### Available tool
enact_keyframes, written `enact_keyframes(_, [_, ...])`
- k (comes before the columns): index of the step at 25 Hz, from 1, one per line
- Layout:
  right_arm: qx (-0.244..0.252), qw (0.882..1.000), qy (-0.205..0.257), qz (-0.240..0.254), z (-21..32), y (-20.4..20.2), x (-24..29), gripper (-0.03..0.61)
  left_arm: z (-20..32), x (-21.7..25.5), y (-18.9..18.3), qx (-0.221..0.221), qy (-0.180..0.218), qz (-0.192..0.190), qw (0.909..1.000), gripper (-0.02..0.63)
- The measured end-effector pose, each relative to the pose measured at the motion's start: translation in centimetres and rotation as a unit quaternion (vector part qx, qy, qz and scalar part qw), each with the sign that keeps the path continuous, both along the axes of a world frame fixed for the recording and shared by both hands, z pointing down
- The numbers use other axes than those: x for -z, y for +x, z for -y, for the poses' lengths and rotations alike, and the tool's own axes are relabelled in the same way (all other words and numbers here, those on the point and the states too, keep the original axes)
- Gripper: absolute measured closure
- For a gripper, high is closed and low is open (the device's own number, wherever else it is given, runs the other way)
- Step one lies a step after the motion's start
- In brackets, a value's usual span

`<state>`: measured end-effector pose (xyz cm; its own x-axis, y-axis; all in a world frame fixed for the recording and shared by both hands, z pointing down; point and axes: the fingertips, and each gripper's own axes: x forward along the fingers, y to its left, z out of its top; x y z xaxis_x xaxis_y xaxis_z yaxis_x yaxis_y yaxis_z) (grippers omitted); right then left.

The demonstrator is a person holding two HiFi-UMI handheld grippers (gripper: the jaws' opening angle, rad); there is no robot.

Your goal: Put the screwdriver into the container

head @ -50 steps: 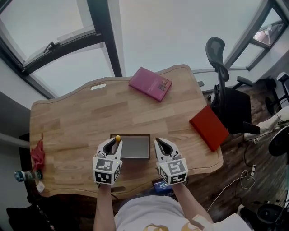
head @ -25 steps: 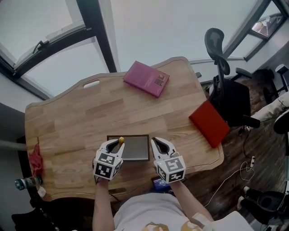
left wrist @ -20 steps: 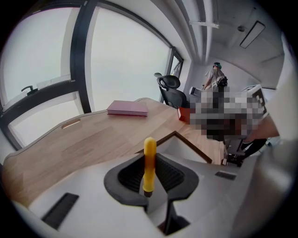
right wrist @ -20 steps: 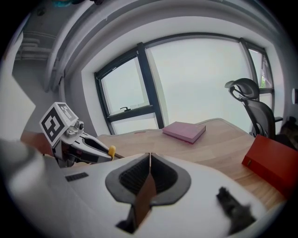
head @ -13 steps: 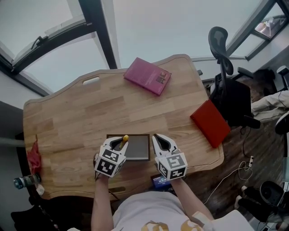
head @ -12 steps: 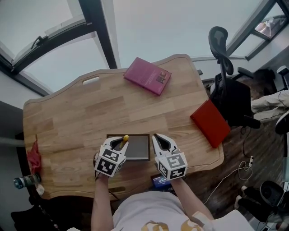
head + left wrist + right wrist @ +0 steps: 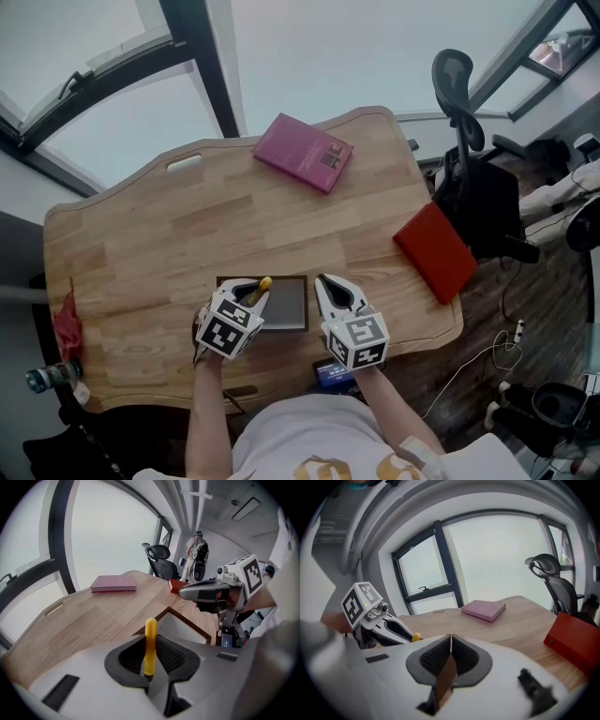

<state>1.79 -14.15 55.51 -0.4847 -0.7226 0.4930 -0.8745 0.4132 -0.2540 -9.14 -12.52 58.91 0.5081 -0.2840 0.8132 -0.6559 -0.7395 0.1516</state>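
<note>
Left gripper (image 7: 151, 660): white moulded shell, ribbed black pads clamped on screwdriver (image 7: 150, 641). Slim rounded yellow handle juts past jaw tips, over left part of container (image 7: 281, 278).
Container: shallow rectangular tray, dark brown rim, smooth grey floor, on pale wood-grain table (image 7: 169, 234).
Right gripper (image 7: 450, 641): jaws together, nothing between, just right of container.
Pink book (image 7: 302, 152), red book (image 7: 433, 251): flat, well apart.
</note>
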Motion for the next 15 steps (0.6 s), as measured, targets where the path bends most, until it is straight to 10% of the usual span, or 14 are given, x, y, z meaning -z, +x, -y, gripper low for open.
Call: enact_keyframes(15, [-0.005,1.0,-0.014,-0.009,1.0,1.5,-1.3,0.546,-1.0,-2.0,2.0,-0.083,-0.038,0.012,0.9957,0.535])
